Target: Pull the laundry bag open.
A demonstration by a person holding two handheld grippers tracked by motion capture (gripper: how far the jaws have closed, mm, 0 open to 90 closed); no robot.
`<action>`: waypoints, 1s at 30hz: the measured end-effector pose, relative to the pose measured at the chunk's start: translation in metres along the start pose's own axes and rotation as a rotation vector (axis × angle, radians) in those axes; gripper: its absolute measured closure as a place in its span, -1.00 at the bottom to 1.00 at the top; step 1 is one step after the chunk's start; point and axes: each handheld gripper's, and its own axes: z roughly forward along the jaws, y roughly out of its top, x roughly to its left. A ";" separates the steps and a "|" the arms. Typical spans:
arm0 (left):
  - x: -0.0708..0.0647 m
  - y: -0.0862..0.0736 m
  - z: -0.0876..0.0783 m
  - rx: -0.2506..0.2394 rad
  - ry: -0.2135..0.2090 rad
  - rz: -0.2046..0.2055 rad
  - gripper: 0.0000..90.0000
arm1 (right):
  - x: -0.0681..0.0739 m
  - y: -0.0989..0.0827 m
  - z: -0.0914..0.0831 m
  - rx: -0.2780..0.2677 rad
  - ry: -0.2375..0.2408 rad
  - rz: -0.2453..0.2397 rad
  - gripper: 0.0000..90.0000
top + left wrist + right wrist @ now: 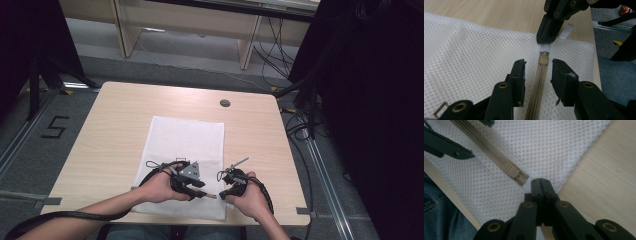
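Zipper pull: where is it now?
In the left gripper view the zipper pull lies between the open left gripper jaws, just short of the shut right gripper.

White mesh laundry bag (182,145): soft woven cloth, pierced with tiny round holes, matt. Along the bag's near edge, a beige zipper (539,82) with a smooth plastic slider (510,170). Under the bag, a pale wood-grain table (110,135), smooth, low sheen. Black matt plastic jaws with brass-coloured rivets.

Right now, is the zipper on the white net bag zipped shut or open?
Shut, it seems: the zipper runs as one closed tan line, its slider parked at the end by the corner of the mesh bag.
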 end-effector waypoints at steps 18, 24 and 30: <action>-0.002 0.006 0.031 0.046 -0.022 0.048 0.61 | 0.000 0.000 0.000 0.000 0.003 -0.001 1.00; -0.007 0.005 0.035 0.049 -0.006 0.083 0.69 | 0.000 0.001 0.001 -0.004 0.005 -0.004 1.00; -0.009 0.006 0.036 0.056 0.005 0.104 0.79 | 0.000 0.001 0.000 0.002 0.002 -0.006 1.00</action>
